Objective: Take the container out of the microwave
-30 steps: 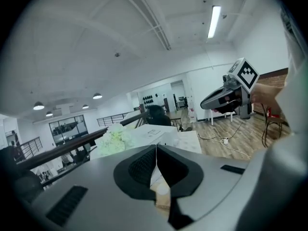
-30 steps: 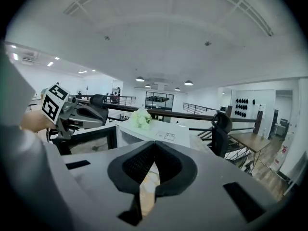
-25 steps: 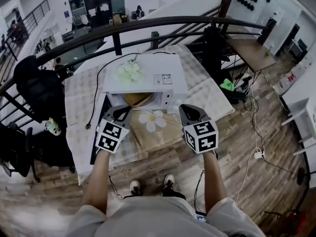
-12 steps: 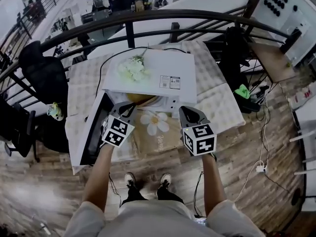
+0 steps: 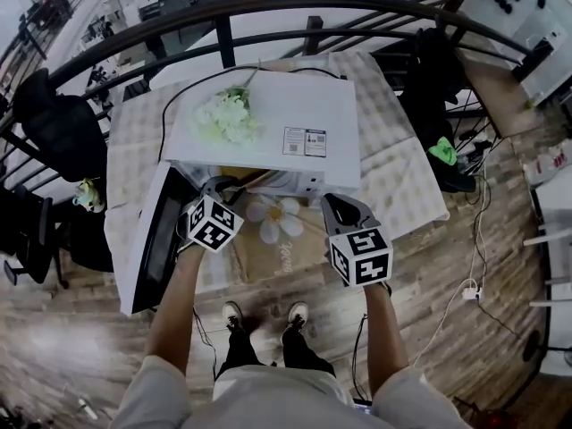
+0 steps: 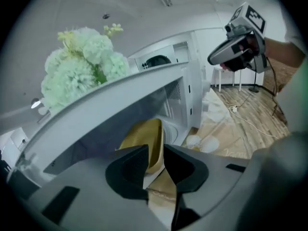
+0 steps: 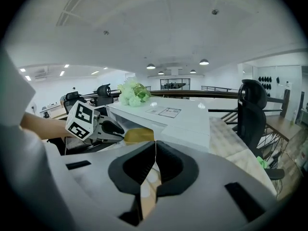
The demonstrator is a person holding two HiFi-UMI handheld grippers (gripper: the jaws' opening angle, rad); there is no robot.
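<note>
Yellow container (image 5: 236, 176) sits in the microwave (image 5: 268, 123) cavity, door (image 5: 152, 239) open. Left tongs (image 5: 221, 189) at its mouth, right tongs (image 5: 342, 206) outside.

Left gripper view: tongs (image 6: 155, 154) opening, nothing gripped; container (image 6: 143, 137) just beyond the gap.

Right gripper view: tongs (image 7: 155, 153) closed, empty. Container (image 7: 139, 134) long axis runs across the opening.
</note>
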